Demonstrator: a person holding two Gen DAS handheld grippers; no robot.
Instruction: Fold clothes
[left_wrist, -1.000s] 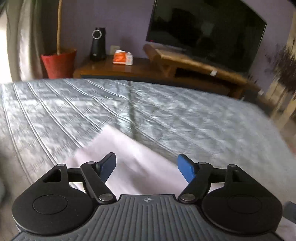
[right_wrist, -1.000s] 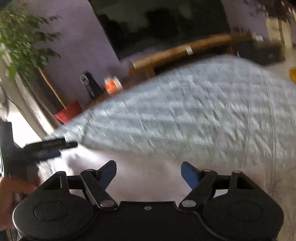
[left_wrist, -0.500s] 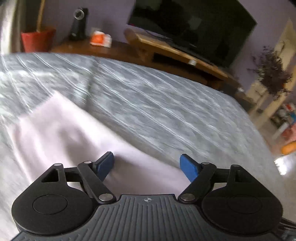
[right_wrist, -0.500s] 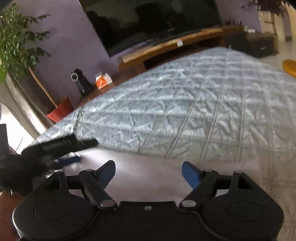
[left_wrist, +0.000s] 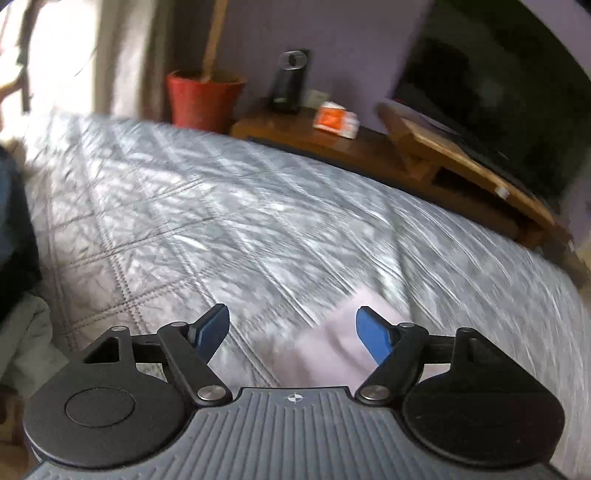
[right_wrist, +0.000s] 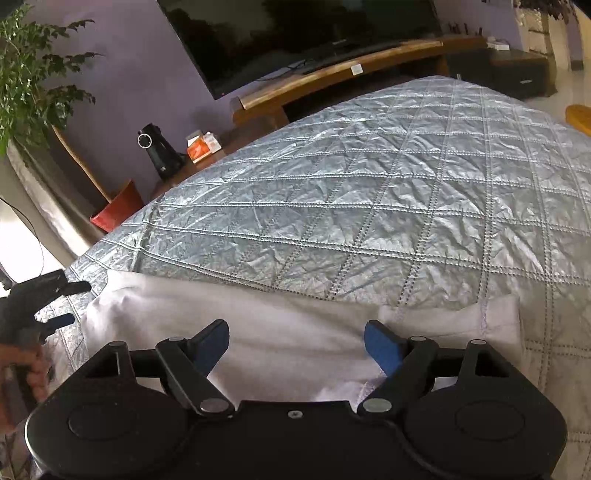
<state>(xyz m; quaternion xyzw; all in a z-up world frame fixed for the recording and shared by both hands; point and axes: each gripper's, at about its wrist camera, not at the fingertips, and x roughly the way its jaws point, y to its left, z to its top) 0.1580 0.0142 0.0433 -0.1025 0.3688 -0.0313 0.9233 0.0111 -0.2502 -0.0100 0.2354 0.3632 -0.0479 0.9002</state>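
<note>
The pale pink garment (right_wrist: 258, 332) is lying flat on the grey quilted bedspread (right_wrist: 369, 206), filling the lower centre of the right wrist view. The right gripper (right_wrist: 295, 341) is hovering over it, jaws spread wide, gripping nothing. The left gripper (left_wrist: 291, 332) is sitting at the cloth's corner, lower middle, likewise agape and empty.

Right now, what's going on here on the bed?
A person is folding a pale garment spread flat on a grey quilted bedspread, working a pair of handheld tongs in each hand. The right tongs hover open over the middle of the garment, gripping nothing. The left tongs are open too, over the garment's left edge, where cloth meets quilt. In the right view, the hand holding the left tongs shows at the far left. No fold is under way yet.
</note>
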